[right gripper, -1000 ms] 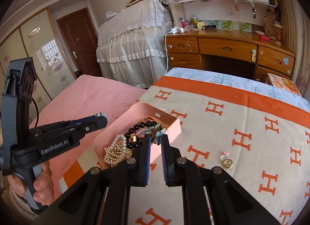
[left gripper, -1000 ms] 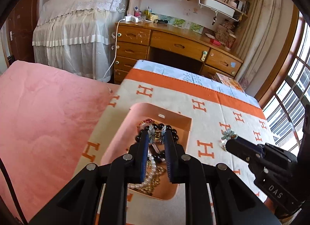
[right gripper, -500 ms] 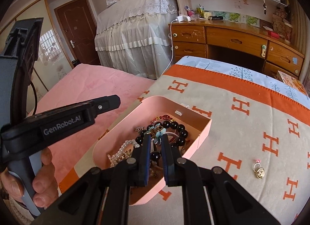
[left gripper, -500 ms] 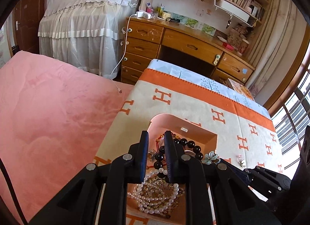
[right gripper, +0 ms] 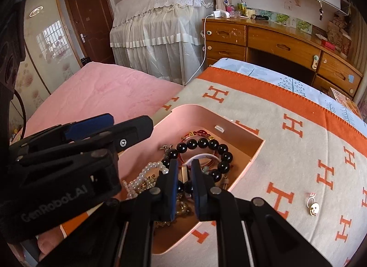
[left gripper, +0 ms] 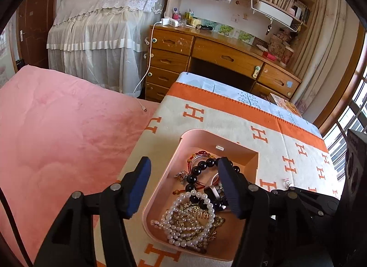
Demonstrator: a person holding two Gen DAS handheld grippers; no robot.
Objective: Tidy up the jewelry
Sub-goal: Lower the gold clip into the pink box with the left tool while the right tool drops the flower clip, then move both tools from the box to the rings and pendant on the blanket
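Note:
A pink jewelry box (left gripper: 199, 136) (right gripper: 188, 113) sits on the orange-and-cream blanket (right gripper: 286, 152). It holds a black bead bracelet (right gripper: 206, 144), a pearl strand (left gripper: 183, 218), gold pieces and a red bracelet (left gripper: 199, 153). My left gripper (left gripper: 183, 186) is open, straddling the box's left rim. My right gripper (right gripper: 183, 175) hangs over the box, its jaws slightly apart with a flower hair clip's metal bar (right gripper: 184, 174) between them; whether they still pinch it is unclear. A small gold earring (right gripper: 313, 206) lies on the blanket to the right.
A pink quilt (left gripper: 57, 140) lies to the left of the blanket. A wooden desk (left gripper: 218, 53) with drawers stands beyond the bed's far end, with a lace-covered piece of furniture (left gripper: 103, 37) to its left. Windows (left gripper: 353, 117) run along the right.
My left gripper has opened wide and pulled back. My right gripper has carried the flower clip from beside the box down into it, and its jaws have parted slightly.

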